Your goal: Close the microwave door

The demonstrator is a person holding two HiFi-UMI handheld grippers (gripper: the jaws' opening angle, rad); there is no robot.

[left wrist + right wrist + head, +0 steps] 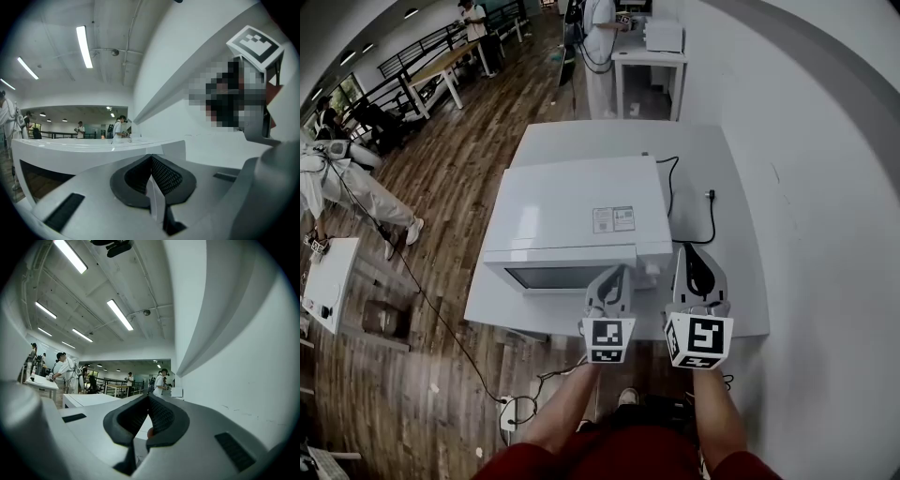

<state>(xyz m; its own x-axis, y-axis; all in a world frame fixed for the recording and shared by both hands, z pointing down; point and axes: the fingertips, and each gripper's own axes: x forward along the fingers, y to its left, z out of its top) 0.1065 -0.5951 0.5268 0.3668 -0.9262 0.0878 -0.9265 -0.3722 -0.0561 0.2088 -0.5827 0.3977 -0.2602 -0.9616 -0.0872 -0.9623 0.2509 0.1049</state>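
Observation:
The white microwave stands on a white table. Its door, with a dark window, faces me and lies flush with the body. My left gripper is shut and empty, its tip at the right end of the microwave's front. My right gripper is also shut and empty, just right of the microwave over the table. In the left gripper view the pads meet, with the microwave to the left. In the right gripper view the pads are pressed together.
A black power cord with its plug lies on the table behind and right of the microwave. A white wall runs close along the right. Another white table and people stand farther back. A cable trails over the wooden floor.

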